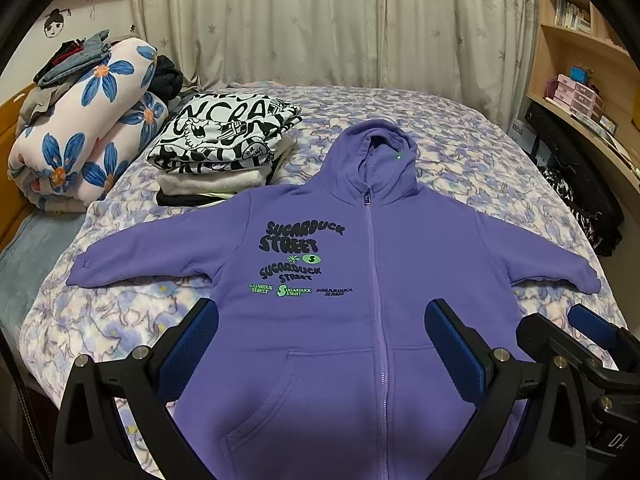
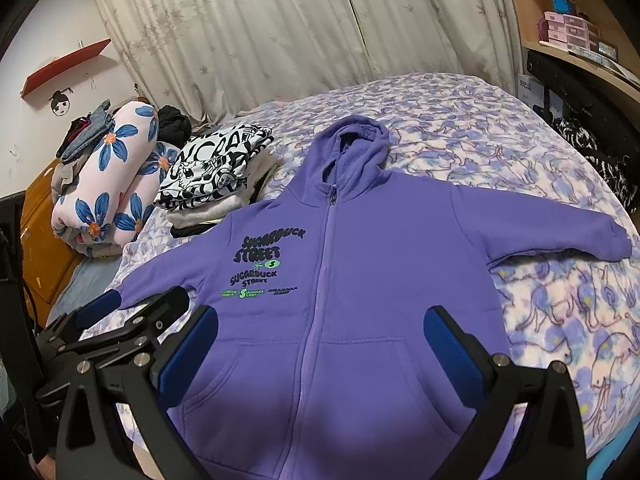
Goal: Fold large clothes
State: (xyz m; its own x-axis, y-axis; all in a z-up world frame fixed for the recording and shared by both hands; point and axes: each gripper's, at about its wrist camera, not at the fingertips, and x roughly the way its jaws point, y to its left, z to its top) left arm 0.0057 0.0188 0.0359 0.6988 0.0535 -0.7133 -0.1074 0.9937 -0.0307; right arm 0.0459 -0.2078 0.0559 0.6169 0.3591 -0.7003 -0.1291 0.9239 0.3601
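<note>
Start of the folding, by the look of it: nothing folded yet. Purple hoodie (image 1: pixel 360 280) spread flat on the bed (image 1: pixel 500 152), front up, zipped, sleeves out to both sides, hood toward the curtain. Above the hoodie's hem, left gripper (image 1: pixel 320 356) and right gripper (image 2: pixel 320 356), fingers wide apart, holding nothing. Next, probably: down onto a sleeve or side edge, pinch, carry across the zip. Beyond the hoodie's shoulder, a stack of folded clothes (image 1: pixel 224 136).
</note>
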